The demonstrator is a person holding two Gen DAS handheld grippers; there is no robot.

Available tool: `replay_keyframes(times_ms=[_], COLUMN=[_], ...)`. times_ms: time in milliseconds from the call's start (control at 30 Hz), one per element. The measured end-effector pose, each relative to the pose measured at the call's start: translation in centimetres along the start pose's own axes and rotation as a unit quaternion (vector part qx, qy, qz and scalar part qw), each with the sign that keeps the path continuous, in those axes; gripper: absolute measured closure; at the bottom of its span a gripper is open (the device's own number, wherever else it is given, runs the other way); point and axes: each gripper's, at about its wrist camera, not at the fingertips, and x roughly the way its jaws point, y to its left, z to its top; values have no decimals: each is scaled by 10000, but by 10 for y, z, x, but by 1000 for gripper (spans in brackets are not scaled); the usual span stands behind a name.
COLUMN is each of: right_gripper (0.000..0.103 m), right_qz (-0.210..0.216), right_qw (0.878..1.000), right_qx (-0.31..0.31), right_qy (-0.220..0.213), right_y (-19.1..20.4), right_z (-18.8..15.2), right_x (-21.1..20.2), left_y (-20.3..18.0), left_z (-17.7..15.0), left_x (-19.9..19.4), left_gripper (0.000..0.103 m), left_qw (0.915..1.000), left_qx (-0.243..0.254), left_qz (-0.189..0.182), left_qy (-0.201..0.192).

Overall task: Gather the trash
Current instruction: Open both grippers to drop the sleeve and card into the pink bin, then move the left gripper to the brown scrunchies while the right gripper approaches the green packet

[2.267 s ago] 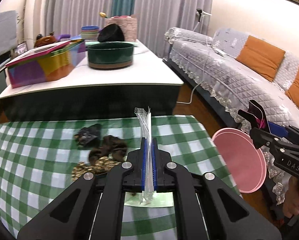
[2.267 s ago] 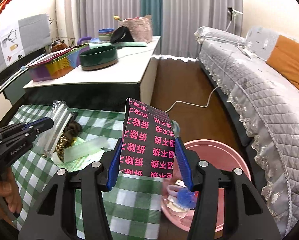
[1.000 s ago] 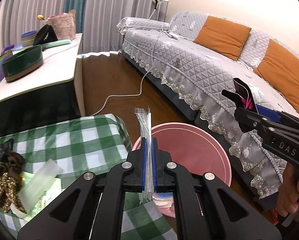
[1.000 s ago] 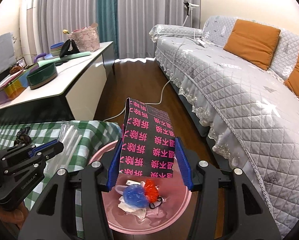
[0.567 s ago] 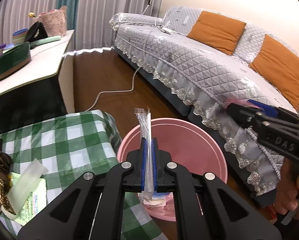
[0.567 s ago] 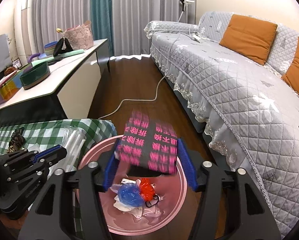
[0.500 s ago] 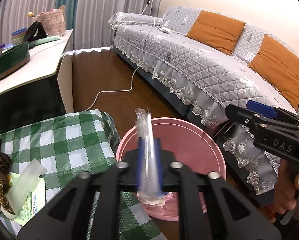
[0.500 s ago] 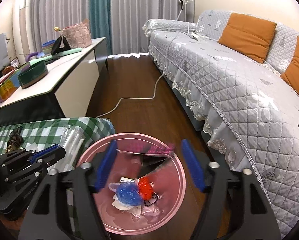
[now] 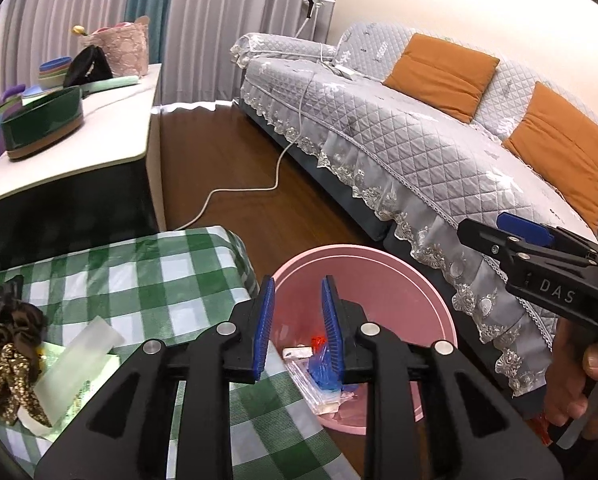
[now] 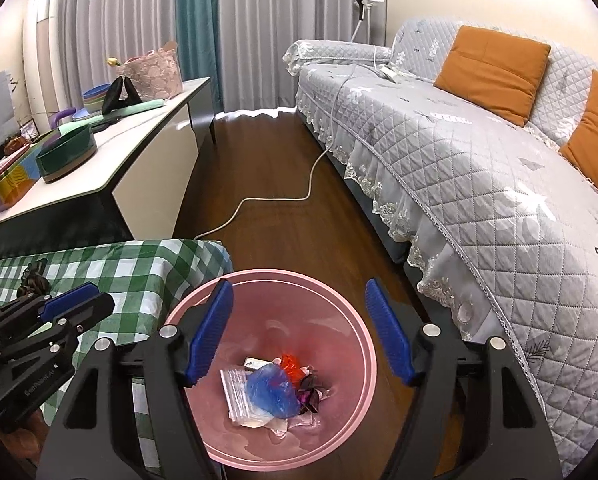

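Observation:
A pink bin (image 10: 339, 312) stands on the floor under both grippers. In it lie a clear plastic wrapper (image 10: 235, 390), a blue bag (image 10: 271, 390), a red scrap (image 10: 291, 362) and a black-and-pink packet (image 10: 309, 392). My right gripper (image 10: 299, 284) hangs open over the bin with nothing between its fingers. My left gripper (image 9: 297, 284) is open a little above the bin's (image 9: 399, 292) near-left rim, also empty. Dark and leopard-print scrunchies (image 9: 11, 360) and a translucent wrapper (image 9: 79, 356) on a green packet (image 9: 71, 392) lie on the green-checked table (image 9: 139, 272).
A grey quilted sofa (image 10: 479, 168) with orange cushions runs along the right. A white cable (image 10: 275, 200) trails across the wooden floor. A white-topped sideboard (image 10: 111, 172) at the left carries a green bowl (image 10: 65, 156) and boxes. A hand (image 9: 579, 376) holds the right gripper.
Both grippers swung from the table to over the bin and opened. The clear wrapper dropped from the left one and the black-and-pink packet from the right one into the bin.

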Motion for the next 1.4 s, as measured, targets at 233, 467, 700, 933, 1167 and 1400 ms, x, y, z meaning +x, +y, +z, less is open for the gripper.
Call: replay_keyframes(times_ms=[233,467,700,933,1167,1400], right_gripper=[35,35,37,55,67,67], right_qz=[81,221,431,749,1108,1372], right_qw=[9999,9994,9980,9953,9898,9850], right_qx=[-89,-213,-370,-524,-813,-1009], right_qy=[-74,-159,-262,-325,-367,-291], right_y=[18,43,75,108,147,181], right_z=[4,8,14,16,13,8], right_x=[-4,-8,-13,-18,-20,-17], left_y=[17,42,70,101,139,187], left_z=[1,-2,-4,-11,-20,-33], left_x=[-18,-39,-59,-82,-105,-123], left_gripper=[79,79,79,79,79,79], left_qw=[9998,9992,9978,9955,9913,9831], left_qx=[-92,-207,-355,-516,-770,-1169], left_qz=[113,284,484,715,977,1325], left_qy=[-104,-194,-279,-360,-432,-470])
